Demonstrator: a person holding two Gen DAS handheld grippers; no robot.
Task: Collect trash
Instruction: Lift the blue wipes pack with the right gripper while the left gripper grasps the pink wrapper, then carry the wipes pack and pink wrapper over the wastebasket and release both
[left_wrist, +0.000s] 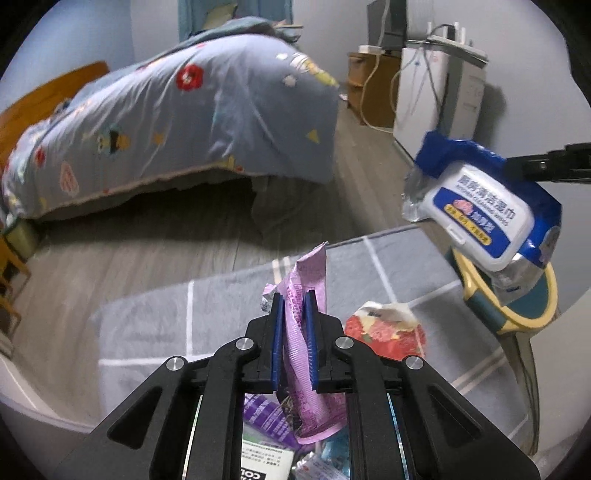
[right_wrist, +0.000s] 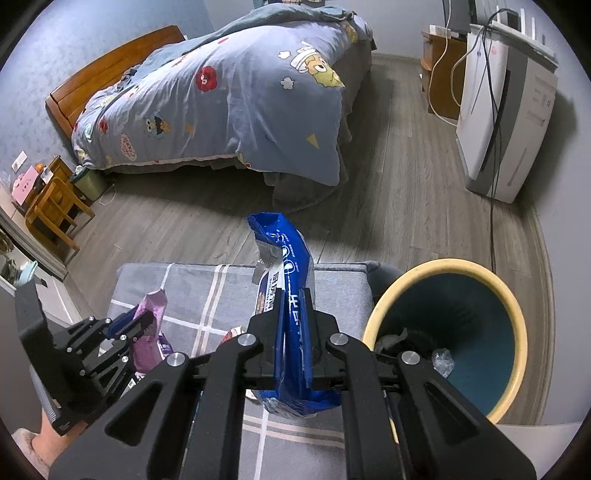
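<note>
The right gripper (right_wrist: 294, 314) is clamped on the blue wipes pack (right_wrist: 291, 266), nearest the bin (right_wrist: 517, 317), off to its right. The left gripper (left_wrist: 294, 314) pinches a purple wrapper (left_wrist: 306, 280).

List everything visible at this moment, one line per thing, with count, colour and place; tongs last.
Wet-wipes pack: one, blue and white, held above the grey checked cloth, beside the bin.
Wrapper: one, pink-purple, held upright over the cloth.
Red floral packet: one, red and white, lying on the cloth.
Other packaging: several pieces, mixed colours, low in the left view; count unclear.
Checked cloth: one, grey with white lines, on the surface below.
Bin: one, yellow rim, dark teal inside, right of the cloth, some trash in it.
Bed: one, blue cartoon quilt, wooden headboard, behind.
White appliance: one, by the right wall, cables on it.
Left tongs: shut on the wrapper.
Right tongs: shut on the wet-wipes pack.
</note>
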